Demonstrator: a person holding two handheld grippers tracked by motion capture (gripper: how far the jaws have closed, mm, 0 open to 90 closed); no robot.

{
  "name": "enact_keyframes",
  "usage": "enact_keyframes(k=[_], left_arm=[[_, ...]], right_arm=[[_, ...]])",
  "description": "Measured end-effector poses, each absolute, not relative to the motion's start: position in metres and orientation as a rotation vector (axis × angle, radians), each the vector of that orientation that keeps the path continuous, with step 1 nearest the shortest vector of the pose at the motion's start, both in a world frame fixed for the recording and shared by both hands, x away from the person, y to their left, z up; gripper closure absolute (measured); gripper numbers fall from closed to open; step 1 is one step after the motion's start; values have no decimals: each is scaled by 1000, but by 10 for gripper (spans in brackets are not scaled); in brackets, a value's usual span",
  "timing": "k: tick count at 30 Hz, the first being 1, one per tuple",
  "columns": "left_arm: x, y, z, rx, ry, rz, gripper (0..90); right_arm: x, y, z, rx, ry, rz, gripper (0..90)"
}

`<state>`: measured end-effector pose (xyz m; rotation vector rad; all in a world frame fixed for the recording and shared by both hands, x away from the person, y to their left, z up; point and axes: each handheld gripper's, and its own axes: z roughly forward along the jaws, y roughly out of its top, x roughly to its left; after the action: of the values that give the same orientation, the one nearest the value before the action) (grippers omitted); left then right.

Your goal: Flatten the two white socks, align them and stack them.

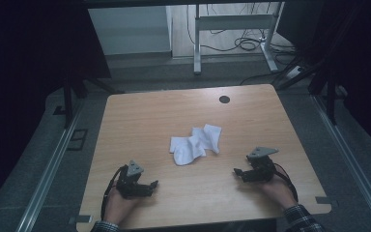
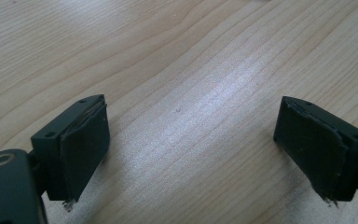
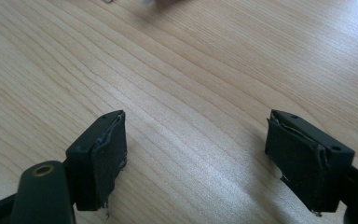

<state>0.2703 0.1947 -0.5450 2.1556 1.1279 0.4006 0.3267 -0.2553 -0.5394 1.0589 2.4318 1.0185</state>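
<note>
Two white socks [image 1: 195,143] lie crumpled together in the middle of the wooden table [image 1: 140,116]. My left gripper [image 1: 150,184] rests near the front left, held by a hand, its jaws pointing right toward the table's centre. It is open [image 2: 191,135], with bare wood between its pads [image 2: 81,149]. My right gripper [image 1: 237,172] rests near the front right, jaws pointing left. It is open too [image 3: 193,144], with nothing between its pads [image 3: 109,154]. Both grippers sit in front of the socks, apart from them.
A round dark hole [image 1: 224,99] sits near the table's far edge. Beyond the table stand a metal desk frame [image 1: 232,29] and floor cables [image 1: 246,43]. Metal rails [image 1: 53,159] run along both sides of the table.
</note>
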Motion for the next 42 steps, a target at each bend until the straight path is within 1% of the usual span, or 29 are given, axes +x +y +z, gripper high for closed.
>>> enact_keyframes(k=[16,20,33,38,42], left_arm=[[271,194,-545,2157,1126,399,104],[271,194,-545,2158,1125,398,104],[271,194,-545,2158,1124,399,104],[271,194,-545,2158,1125,399,104],[271,194,-545,2159,1125,399,104]], right_arm=[[327,-254,-538,1070,2439,1000,203],[328,-251,-535,1074,2452,973,246],[333,-246,-526,1073,2443,982,288],[337,-245,-523,1083,2459,1000,353],[342,-242,-520,1088,2472,996,387]])
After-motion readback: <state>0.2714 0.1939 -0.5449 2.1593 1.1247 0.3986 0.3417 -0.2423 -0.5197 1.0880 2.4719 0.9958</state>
